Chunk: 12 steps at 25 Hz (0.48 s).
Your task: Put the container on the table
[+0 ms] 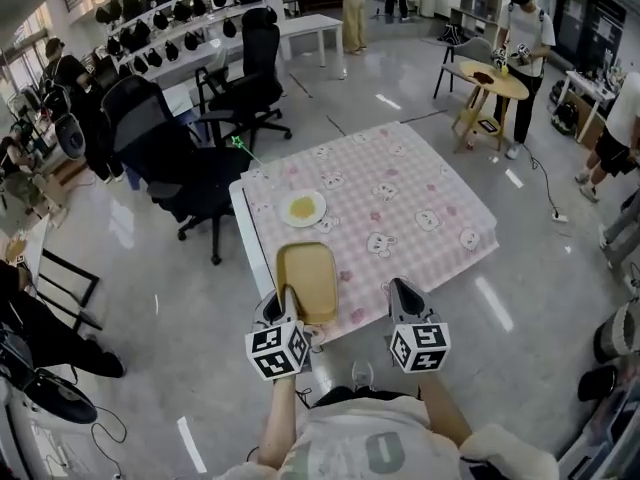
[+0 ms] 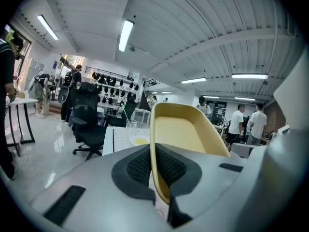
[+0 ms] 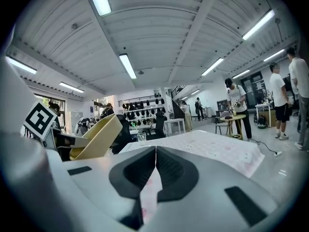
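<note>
Left gripper [image 2: 153,170] clamped on near rim of container [image 2: 181,134]. Right gripper [image 3: 155,163] closed on nothing, level with left one at near bench [image 1: 420,183] edge. Container yellow, tilted with far end up, over near edge of bench; whether it touches bench unclear. Plate [image 1: 303,208] just beyond it. Step, as judged: placing, not yet set down. Next: level container, lower flat short of plate, then release; early release risks tipping off edge
</note>
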Each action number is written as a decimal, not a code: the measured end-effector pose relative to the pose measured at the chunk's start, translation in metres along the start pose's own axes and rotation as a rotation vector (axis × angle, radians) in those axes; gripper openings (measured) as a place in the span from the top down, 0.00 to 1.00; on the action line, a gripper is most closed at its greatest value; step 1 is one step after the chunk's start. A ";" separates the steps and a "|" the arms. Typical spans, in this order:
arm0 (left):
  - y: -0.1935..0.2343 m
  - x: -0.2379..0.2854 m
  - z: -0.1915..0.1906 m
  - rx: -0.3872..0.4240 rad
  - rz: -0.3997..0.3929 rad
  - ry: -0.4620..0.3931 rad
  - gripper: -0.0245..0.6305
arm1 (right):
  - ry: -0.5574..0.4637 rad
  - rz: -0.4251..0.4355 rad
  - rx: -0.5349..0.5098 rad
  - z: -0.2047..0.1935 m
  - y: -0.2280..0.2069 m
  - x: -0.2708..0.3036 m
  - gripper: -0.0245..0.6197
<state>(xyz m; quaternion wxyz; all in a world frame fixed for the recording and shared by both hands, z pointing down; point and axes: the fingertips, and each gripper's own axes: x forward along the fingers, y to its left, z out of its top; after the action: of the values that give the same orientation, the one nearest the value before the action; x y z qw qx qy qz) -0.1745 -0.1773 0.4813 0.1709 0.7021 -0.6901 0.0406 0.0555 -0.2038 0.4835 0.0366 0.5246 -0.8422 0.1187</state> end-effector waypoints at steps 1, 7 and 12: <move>-0.001 0.011 0.003 0.005 0.006 0.000 0.92 | -0.007 0.004 -0.003 0.005 -0.006 0.013 0.92; 0.008 0.054 0.000 -0.007 0.035 0.048 0.92 | 0.004 -0.005 0.016 0.012 -0.027 0.062 0.92; 0.018 0.085 0.013 -0.026 0.035 0.055 0.92 | 0.023 -0.008 0.010 0.020 -0.031 0.086 0.92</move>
<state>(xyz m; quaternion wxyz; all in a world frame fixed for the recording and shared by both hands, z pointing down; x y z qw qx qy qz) -0.1909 -0.2619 0.4968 0.1983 0.6862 -0.6978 0.0539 0.0459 -0.2967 0.4847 0.0441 0.5269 -0.8390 0.1285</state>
